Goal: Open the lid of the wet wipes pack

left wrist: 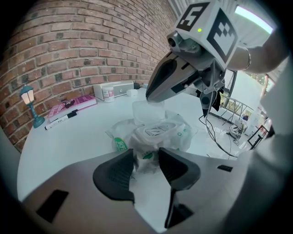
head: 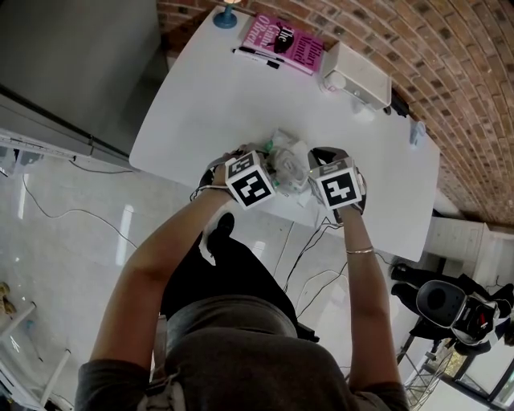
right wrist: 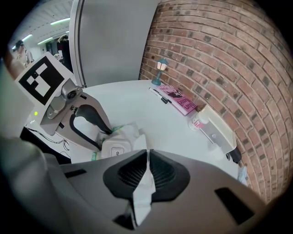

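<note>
Grey-shirted shoulders point(head: 233, 353) fill the bottom of the head view, and both bare forearms point(head: 152, 265) reach forward to the near edge of the white bench point(head: 201, 104). The left claw point(head: 271, 175) and right claw point(head: 307, 178) are close together there over the wet wipes pack point(head: 289, 154), a crumpled white bundle lying at that edge. Far across the bench lie a pink book point(head: 283, 42), a black marker point(head: 257, 56) just beside it, a small blue lamp point(head: 226, 14) and a white box point(head: 361, 76).

From the left gripper view, the left claw's dark pads point(left wrist: 116, 171) stand a little apart, with the pack's near end, printed in green, pinched between their tips. The pack lies on the bench. Its lid point(left wrist: 147, 109) stands upright above the oval opening, and the right claw comes down from the upper right with its tips on the lid's top edge.

From the right gripper view, the right claw is almost fully closed. Its pads press a thin white flap, the lid seen edge-on, which runs between them toward the camera. The pack sits just past the tips, with the left claw's jaw planted on its far side.
</note>
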`<state>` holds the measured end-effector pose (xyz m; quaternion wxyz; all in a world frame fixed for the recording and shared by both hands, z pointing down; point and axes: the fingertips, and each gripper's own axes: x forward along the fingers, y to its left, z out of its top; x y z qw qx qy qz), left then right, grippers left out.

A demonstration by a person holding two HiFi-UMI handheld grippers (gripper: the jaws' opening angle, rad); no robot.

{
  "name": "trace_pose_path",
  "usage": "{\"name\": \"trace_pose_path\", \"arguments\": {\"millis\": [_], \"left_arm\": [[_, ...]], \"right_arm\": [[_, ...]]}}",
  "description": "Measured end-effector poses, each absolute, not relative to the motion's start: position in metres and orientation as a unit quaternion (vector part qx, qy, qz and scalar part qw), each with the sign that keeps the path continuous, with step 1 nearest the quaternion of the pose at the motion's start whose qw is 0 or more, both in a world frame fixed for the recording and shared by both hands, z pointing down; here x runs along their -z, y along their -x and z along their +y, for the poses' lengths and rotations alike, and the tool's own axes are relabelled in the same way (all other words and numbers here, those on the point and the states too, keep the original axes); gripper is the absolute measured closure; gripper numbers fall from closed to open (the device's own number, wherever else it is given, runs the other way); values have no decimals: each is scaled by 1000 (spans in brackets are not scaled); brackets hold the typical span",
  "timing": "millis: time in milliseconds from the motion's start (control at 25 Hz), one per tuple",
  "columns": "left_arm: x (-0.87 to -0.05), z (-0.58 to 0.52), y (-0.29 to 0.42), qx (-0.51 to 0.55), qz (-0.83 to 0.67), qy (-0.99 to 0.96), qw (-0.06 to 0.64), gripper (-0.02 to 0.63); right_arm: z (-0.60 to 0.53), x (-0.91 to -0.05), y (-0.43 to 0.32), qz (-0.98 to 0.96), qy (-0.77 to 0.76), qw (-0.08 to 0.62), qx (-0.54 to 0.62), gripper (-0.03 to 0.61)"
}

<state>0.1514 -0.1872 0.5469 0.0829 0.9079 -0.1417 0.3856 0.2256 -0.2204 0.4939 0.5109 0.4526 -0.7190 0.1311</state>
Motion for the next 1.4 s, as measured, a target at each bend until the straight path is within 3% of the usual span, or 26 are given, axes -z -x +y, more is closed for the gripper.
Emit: {"name": "trace_pose_path", "arguments": {"millis": [680,1400], "left_arm": [[-548,-186,-150,-376,-141,-912,86,425],[-546,-184,-145,-365,-142,-918,67,425]], "right_arm": [[-224,-497,-236,-716,-488,478,-145,540],[-204,-474,-227,-731,-551,345,-205,558]]}}
